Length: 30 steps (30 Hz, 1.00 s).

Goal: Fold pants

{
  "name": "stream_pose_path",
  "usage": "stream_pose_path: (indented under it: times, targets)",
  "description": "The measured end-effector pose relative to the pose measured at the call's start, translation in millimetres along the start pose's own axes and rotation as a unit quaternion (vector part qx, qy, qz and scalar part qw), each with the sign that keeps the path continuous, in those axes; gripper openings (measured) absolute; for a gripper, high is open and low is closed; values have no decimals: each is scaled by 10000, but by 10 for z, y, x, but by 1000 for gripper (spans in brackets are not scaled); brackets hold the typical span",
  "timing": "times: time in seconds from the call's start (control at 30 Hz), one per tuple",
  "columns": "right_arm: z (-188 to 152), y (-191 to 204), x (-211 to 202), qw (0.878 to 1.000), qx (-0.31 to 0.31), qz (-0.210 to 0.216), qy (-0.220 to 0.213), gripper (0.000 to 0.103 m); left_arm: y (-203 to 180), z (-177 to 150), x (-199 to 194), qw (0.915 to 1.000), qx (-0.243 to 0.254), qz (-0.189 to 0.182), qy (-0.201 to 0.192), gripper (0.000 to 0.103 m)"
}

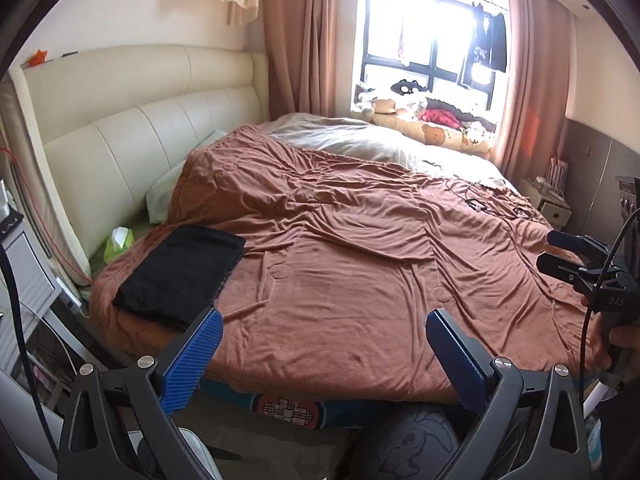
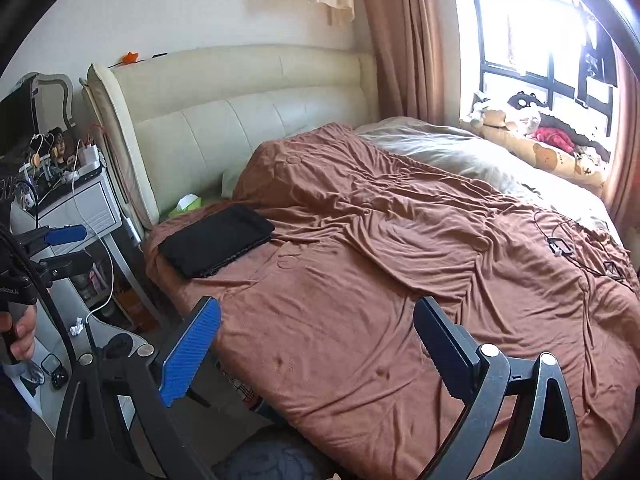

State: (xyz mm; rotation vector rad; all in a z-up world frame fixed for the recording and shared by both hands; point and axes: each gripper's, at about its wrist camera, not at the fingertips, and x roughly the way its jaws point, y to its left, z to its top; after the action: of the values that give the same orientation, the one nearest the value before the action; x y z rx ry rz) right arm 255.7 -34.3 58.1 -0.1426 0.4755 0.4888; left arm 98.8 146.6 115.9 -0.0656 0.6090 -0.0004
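The left gripper (image 1: 324,334) is held with its jaws spread wide, nothing between them, above the near edge of the brown blanket (image 1: 360,248). The right gripper (image 2: 318,326) is likewise wide open and empty, clear of the bedding. The pants (image 1: 180,270) are seen already folded into a flat black rectangle lying on the blanket near the bed's left corner, well apart from both grippers.

The letters "DAS" are read on the right gripper's handle in the left wrist view. No other writing can be made out.

A bedside cabinet (image 2: 80,204) cluttered with cables and small items is shown only by the right wrist view, along with the hand (image 2: 22,334) holding the left gripper. A small white stand (image 1: 550,200) beyond the bed's far side is shown only by the left wrist view.
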Motion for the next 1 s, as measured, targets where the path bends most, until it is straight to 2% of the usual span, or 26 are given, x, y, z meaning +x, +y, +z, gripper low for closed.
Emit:
stream_pose_path:
  times: [0.13,0.53,0.77,1.0]
  targets:
    - [-95,-37,-291,9998,17,-115,-168,97,-95,-82,-113,9998,3,87,-173,102]
    - [-538,-116,-910,9981,187,-331,-482,97,-445,-420,-391,9985,55,20,-542,102]
    - [-868,-215,-1185,9959,467,-460,-623,97,-650,-681,-452,9975,133,35,-689,102]
    - [-1175,-119,-1372,9945,504,-593,-696,97,-791,-899,-532,9961,5,-30,-887,102]
